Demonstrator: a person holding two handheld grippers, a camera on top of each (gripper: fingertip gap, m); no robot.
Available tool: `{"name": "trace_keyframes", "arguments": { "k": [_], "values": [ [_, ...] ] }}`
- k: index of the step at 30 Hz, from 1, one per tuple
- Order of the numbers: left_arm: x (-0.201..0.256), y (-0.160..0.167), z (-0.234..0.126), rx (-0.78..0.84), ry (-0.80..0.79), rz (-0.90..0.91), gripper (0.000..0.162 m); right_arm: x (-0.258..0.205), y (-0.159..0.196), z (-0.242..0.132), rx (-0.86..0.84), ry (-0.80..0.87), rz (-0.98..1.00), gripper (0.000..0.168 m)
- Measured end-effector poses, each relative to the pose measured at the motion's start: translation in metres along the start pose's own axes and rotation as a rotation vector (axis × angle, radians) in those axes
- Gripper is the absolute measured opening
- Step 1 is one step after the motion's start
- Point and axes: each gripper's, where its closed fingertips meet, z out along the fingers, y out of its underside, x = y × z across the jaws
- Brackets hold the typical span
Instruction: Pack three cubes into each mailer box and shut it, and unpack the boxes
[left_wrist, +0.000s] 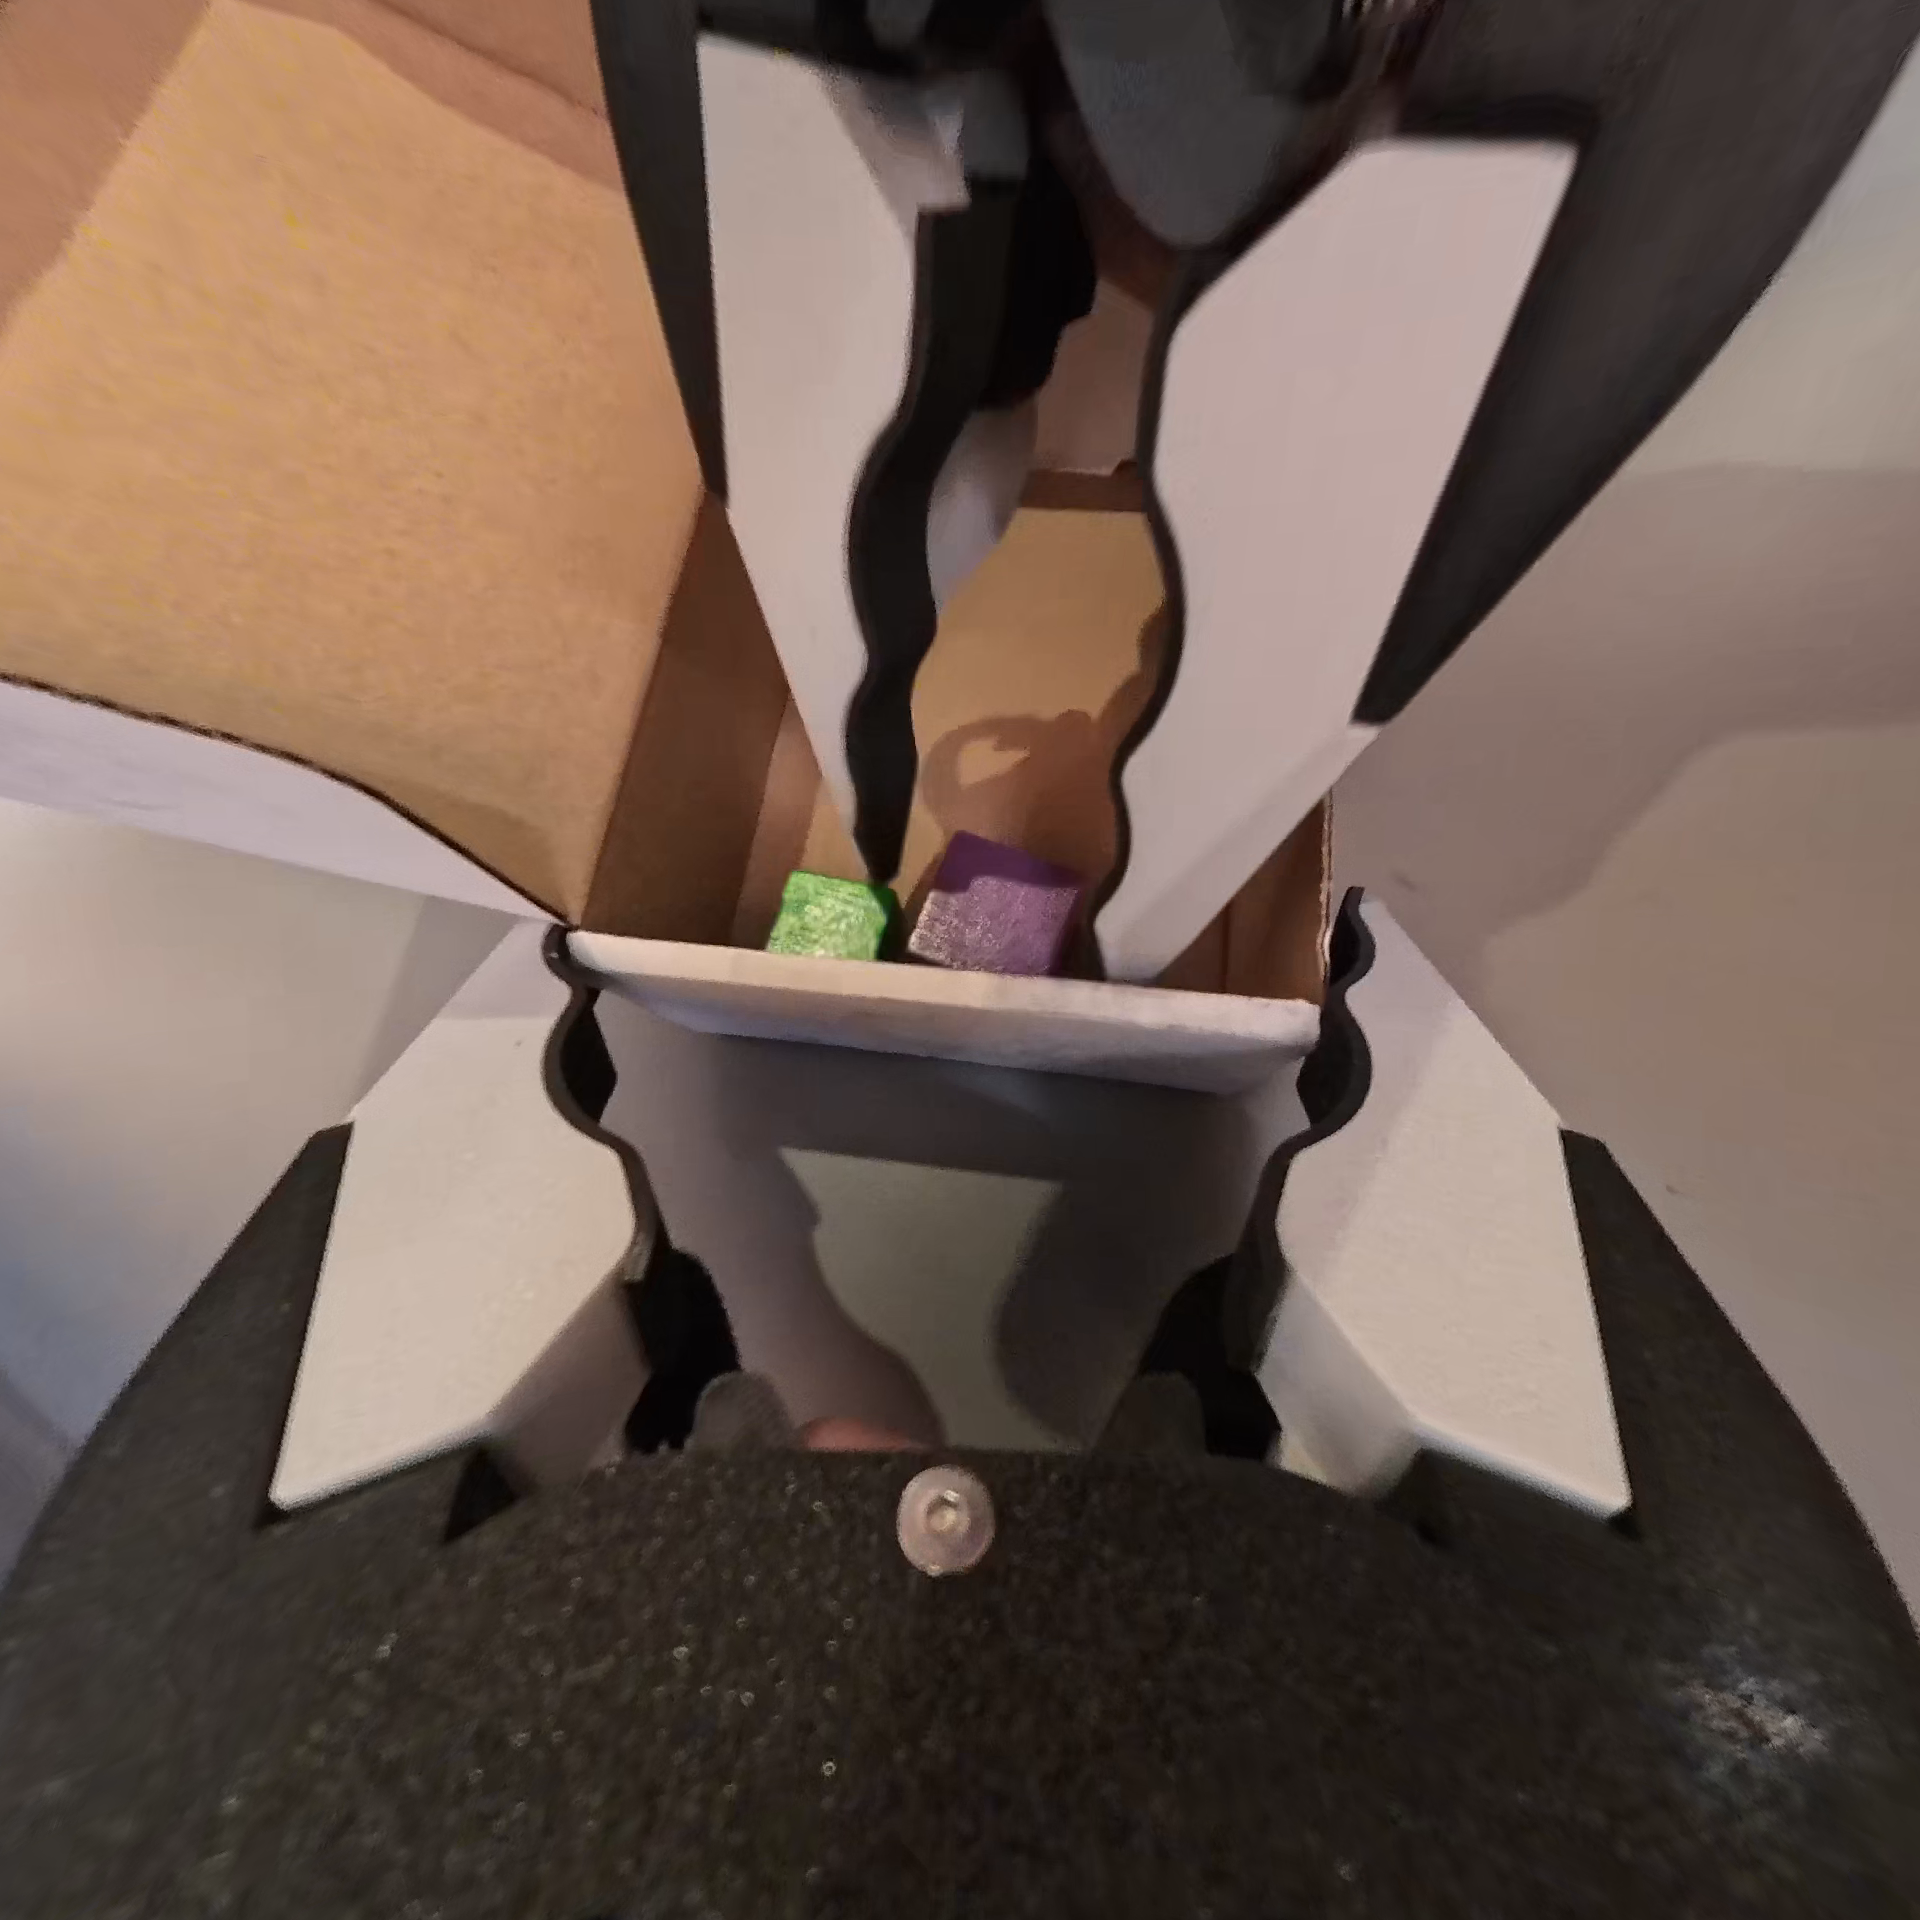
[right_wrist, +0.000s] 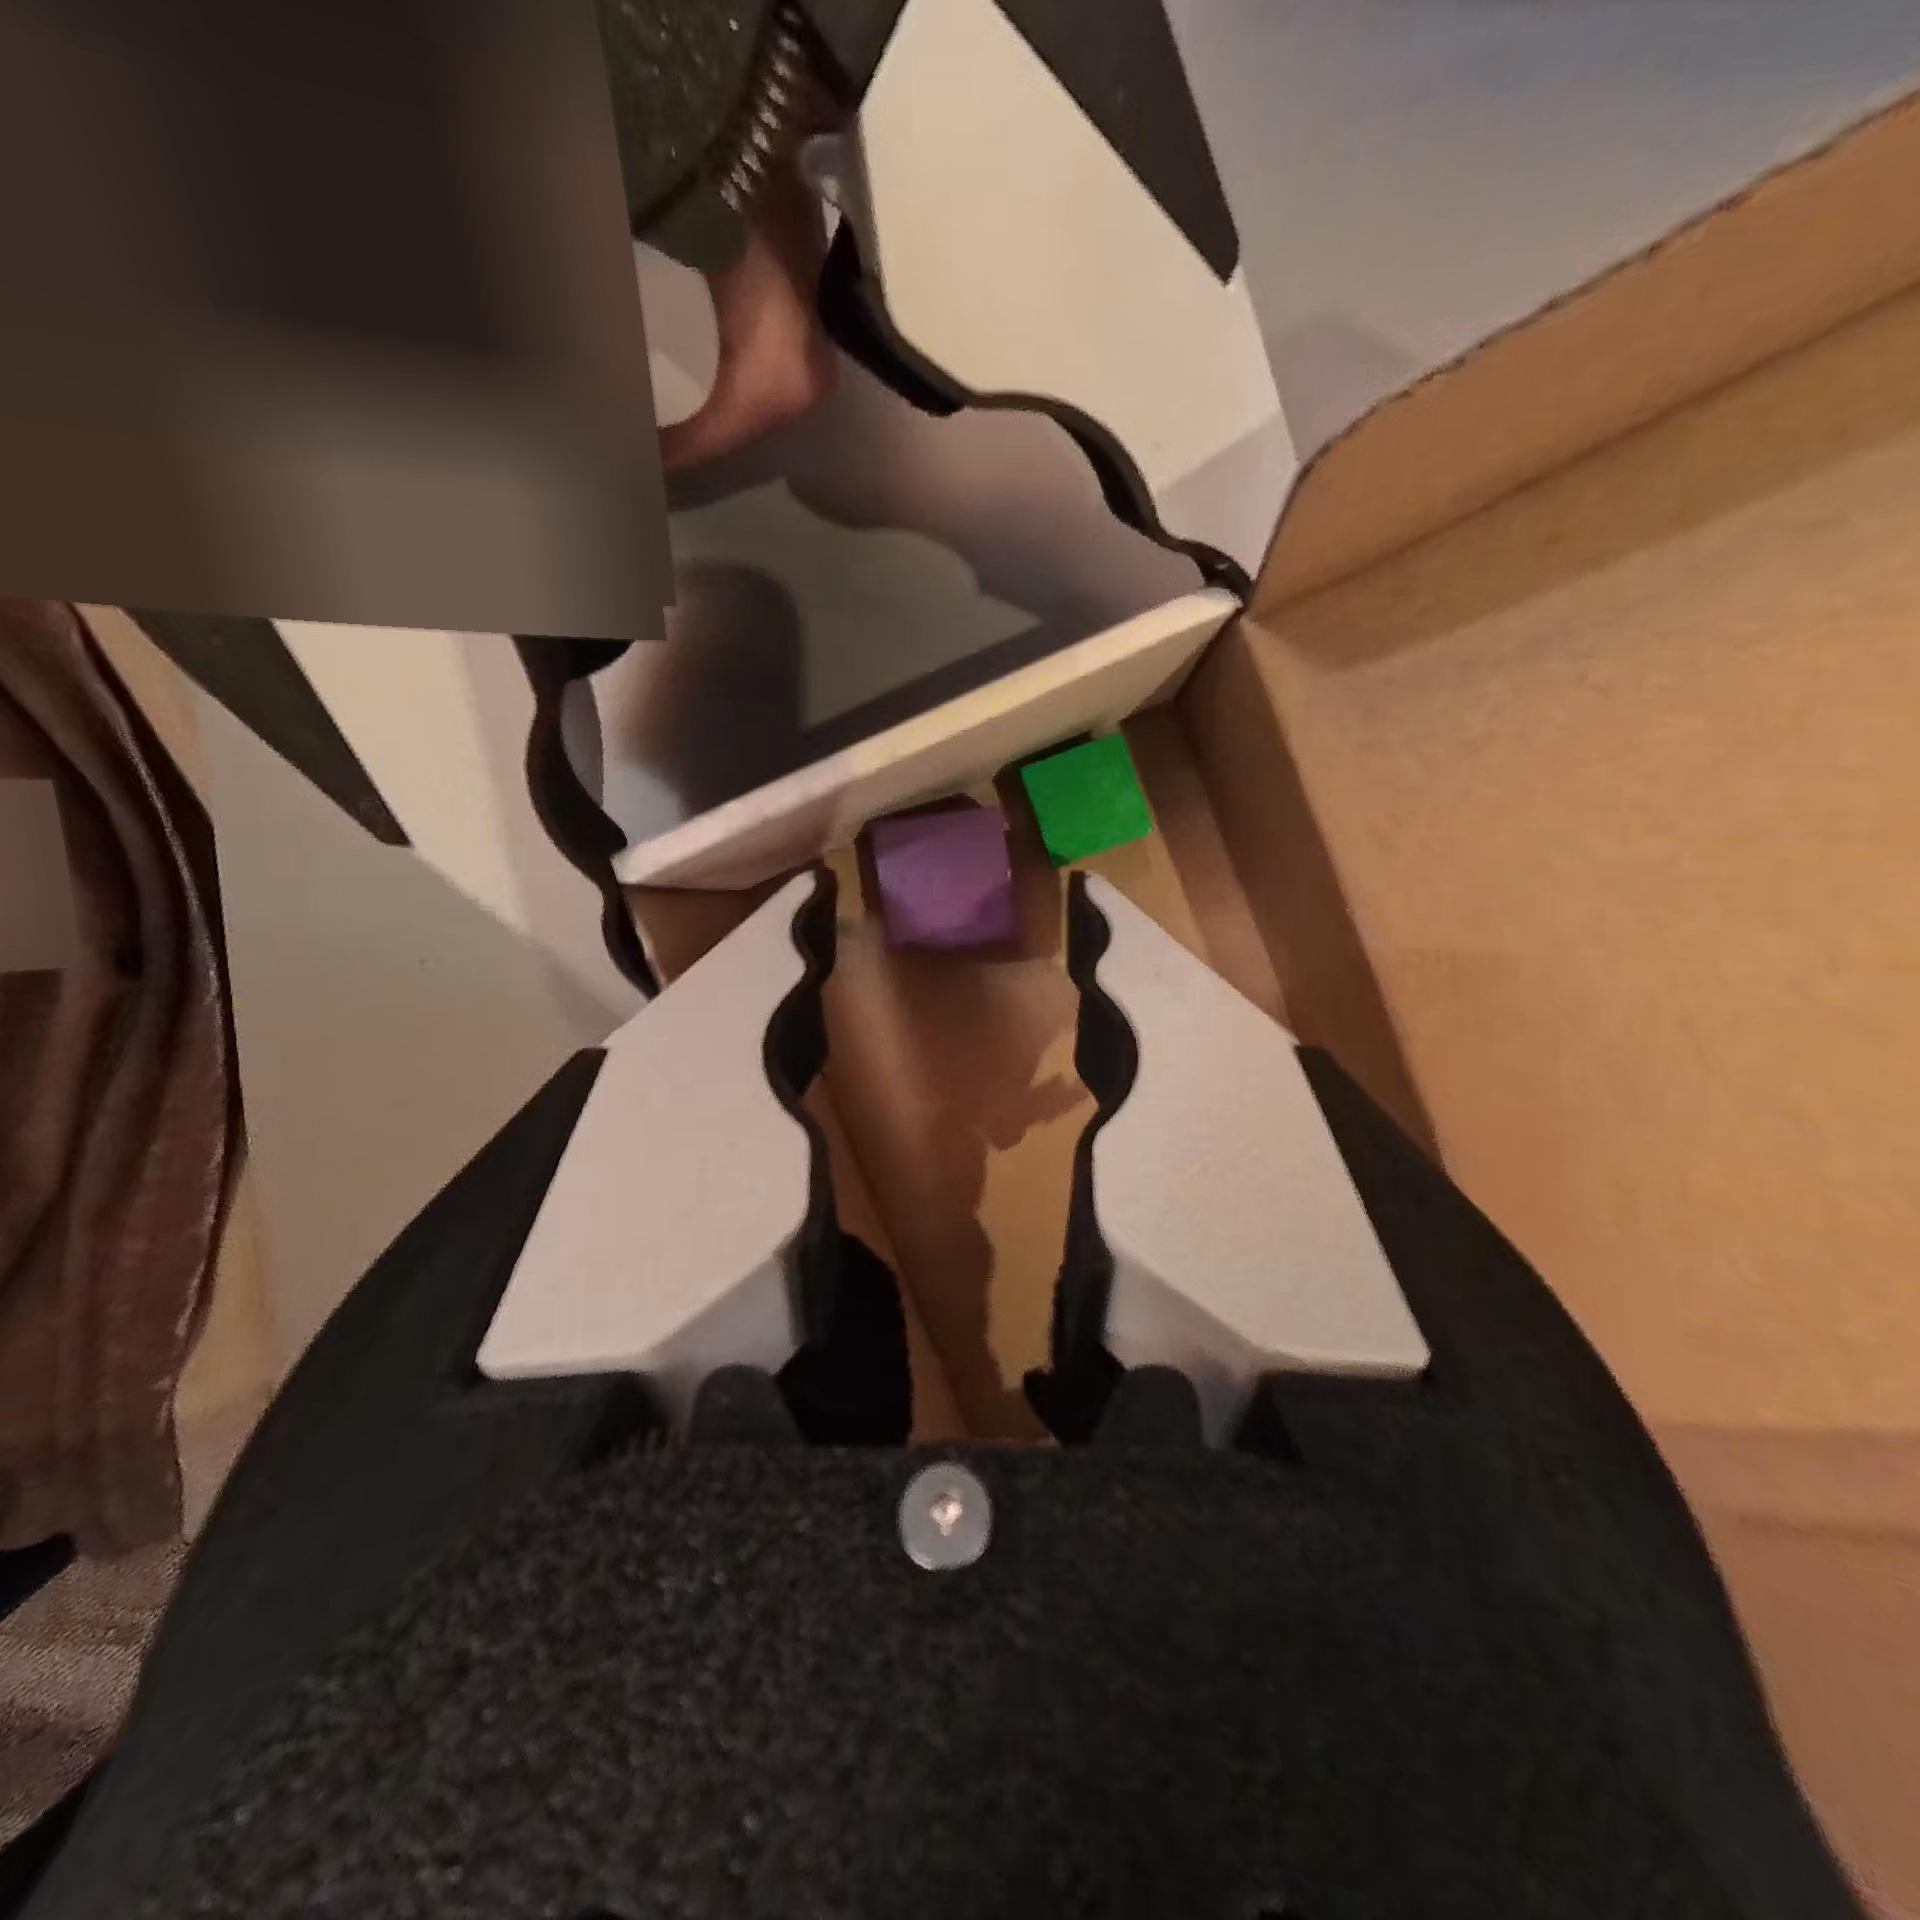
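A small mailer box, white outside and brown inside, stands open with its front wall (left_wrist: 935, 1013) facing me. Its lid (left_wrist: 312, 468) is raised. A green cube (left_wrist: 831, 916) and a purple cube (left_wrist: 992, 920) lie side by side inside, against the front wall. My left gripper (left_wrist: 956, 966) spans the front wall, one fingertip touching each corner. My right gripper (right_wrist: 948, 883) is open and reaches down into the box, its tips on either side of the purple cube (right_wrist: 943, 878). The green cube (right_wrist: 1086, 795) lies just right of it. The left gripper (right_wrist: 935, 769) shows beyond the wall.
The box stands on a white table (left_wrist: 1662, 831). The raised lid (right_wrist: 1558, 779) walls off the right side of the right wrist view. A person's hand (right_wrist: 758, 384) holds the left gripper. Brown fabric (right_wrist: 104, 1039) hangs at the far left. My left and right fingertips are right by each other. Between my left fingertips and the raised lid (right_wrist: 1558, 779) there is roughly 5 cm.
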Motion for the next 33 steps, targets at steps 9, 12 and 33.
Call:
{"name": "trace_keyframes", "arguments": {
  "k": [9, 12, 33],
  "values": [
    [0.000, 0.000, 0.000, 0.001, 0.006, -0.013, 0.134, -0.001, -0.011, -0.027, 0.075, 0.031, -0.013, 0.026],
    [0.000, 0.000, 0.000, 0.000, 0.006, -0.008, 0.134, 0.014, -0.014, -0.079, 0.154, 0.149, 0.015, 0.026],
    [-0.002, -0.001, 0.001, -0.019, -0.031, -0.004, 0.133, 0.152, 0.299, -0.197, 0.018, 0.867, 1.126, 0.026]
  ]
}}
